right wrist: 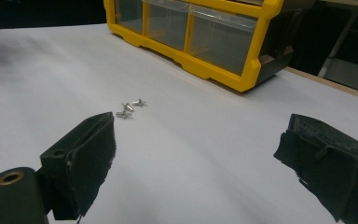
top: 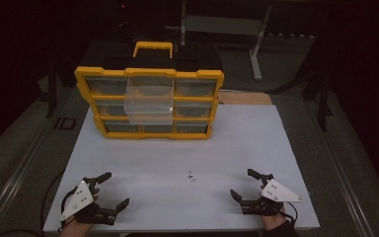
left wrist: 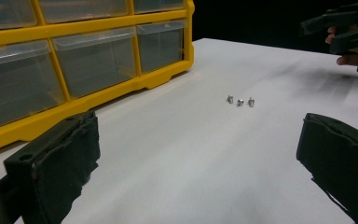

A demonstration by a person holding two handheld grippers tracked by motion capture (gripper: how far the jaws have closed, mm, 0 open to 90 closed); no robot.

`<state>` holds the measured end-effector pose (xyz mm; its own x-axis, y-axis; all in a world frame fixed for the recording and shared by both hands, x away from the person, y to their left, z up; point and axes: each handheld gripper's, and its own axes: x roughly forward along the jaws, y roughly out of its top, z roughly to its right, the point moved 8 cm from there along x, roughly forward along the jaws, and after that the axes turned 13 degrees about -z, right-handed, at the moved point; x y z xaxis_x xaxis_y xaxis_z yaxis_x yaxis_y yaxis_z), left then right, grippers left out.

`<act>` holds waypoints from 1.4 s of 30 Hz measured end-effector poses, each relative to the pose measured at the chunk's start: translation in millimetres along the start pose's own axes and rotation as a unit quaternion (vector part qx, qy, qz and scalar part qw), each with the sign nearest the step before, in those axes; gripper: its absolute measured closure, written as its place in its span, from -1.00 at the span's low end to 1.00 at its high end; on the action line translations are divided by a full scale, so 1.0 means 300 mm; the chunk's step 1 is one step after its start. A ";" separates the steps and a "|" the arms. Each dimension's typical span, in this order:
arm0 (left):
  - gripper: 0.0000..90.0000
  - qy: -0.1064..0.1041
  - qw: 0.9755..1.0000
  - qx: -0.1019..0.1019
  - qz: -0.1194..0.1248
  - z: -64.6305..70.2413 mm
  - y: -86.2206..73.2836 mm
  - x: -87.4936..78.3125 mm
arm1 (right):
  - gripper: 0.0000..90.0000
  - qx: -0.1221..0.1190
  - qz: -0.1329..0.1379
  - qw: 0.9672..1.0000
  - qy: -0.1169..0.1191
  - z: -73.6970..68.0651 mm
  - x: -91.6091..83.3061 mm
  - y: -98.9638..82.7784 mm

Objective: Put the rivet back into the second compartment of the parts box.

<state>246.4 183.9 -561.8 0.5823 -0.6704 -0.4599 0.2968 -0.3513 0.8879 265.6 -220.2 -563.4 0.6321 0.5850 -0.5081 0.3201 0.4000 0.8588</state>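
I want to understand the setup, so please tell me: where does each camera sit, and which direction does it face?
High view: above the near edge, looking forward and down at the white table; both hands and tongs show.
Left gripper view: on the left tongs, facing three small screws and the yellow drawer organizer.
Right gripper view: on the right tongs, facing the screws.
All share screws and organizer.

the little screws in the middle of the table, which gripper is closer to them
Right, narrowly. The right gripper sits open just right of the screws; the left gripper sits open farther off to their left. Neither touches them.
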 end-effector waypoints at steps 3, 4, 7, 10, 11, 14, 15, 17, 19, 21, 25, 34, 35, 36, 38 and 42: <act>-1.00 -0.002 1.000 0.002 -0.001 0.003 0.000 0.002 | -0.79 -0.001 0.005 1.000 -0.001 0.000 -0.004 0.004; -1.00 -0.002 1.000 0.002 -0.001 0.003 0.000 0.002 | -0.79 0.000 0.006 1.000 -0.003 0.001 -0.006 0.005; -1.00 -0.001 1.000 0.002 0.000 0.002 0.002 0.002 | -0.79 -0.002 0.008 1.000 -0.003 0.001 -0.009 0.007; -1.00 -0.002 1.000 0.003 -0.001 0.002 0.002 0.003 | -0.79 0.000 0.008 1.000 -0.002 0.001 -0.009 0.006; -1.00 -0.002 1.000 0.003 0.000 0.002 0.003 0.003 | -0.79 0.000 0.008 1.000 -0.002 0.001 -0.009 0.006; -1.00 -0.001 1.000 0.003 0.001 0.001 0.005 0.003 | -0.79 0.002 0.010 1.000 0.002 0.000 -0.009 0.006; -1.00 -0.001 1.000 0.003 0.002 0.002 0.007 0.003 | -0.79 0.002 0.010 1.000 0.002 0.000 -0.010 0.007; -1.00 -0.003 1.000 0.002 0.004 0.003 0.008 0.004 | -0.79 0.001 0.013 1.000 0.005 -0.003 -0.010 0.009; -1.00 -0.010 1.000 0.003 0.004 0.007 0.011 0.008 | -0.79 0.003 0.013 1.000 0.007 -0.004 -0.010 0.009; -1.00 -0.018 1.000 0.006 0.002 0.013 0.012 0.016 | -0.79 0.003 0.014 1.000 0.008 -0.003 -0.007 0.011; -1.00 -0.025 1.000 0.011 -0.002 0.022 0.016 0.026 | -0.79 0.002 0.010 1.000 0.010 -0.004 0.004 0.008; -1.00 -0.025 0.999 -0.008 0.021 0.019 0.060 0.007 | -0.79 -0.001 0.013 1.000 0.004 -0.006 -0.005 0.015; -1.00 -0.030 0.999 -0.010 0.028 0.022 0.080 0.000 | -0.79 -0.004 0.015 1.000 0.003 -0.009 -0.010 0.019; -1.00 -0.036 0.999 -0.013 0.031 0.023 0.093 -0.003 | -0.79 -0.004 0.015 1.000 0.003 -0.009 -0.010 0.019; -1.00 -0.056 0.997 -0.025 0.036 0.027 0.133 -0.011 | -0.79 -0.003 0.018 1.000 0.004 -0.010 -0.012 0.021; -1.00 -0.068 0.997 -0.019 0.034 0.019 0.202 -0.012 | -0.79 -0.002 0.018 1.000 0.004 -0.008 -0.012 0.022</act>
<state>258.0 161.4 -506.4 0.4944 -0.7751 -0.3934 0.2907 -0.2790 0.9152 263.8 -218.0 -556.0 0.6373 0.6055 -0.4766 0.2941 0.3806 0.8767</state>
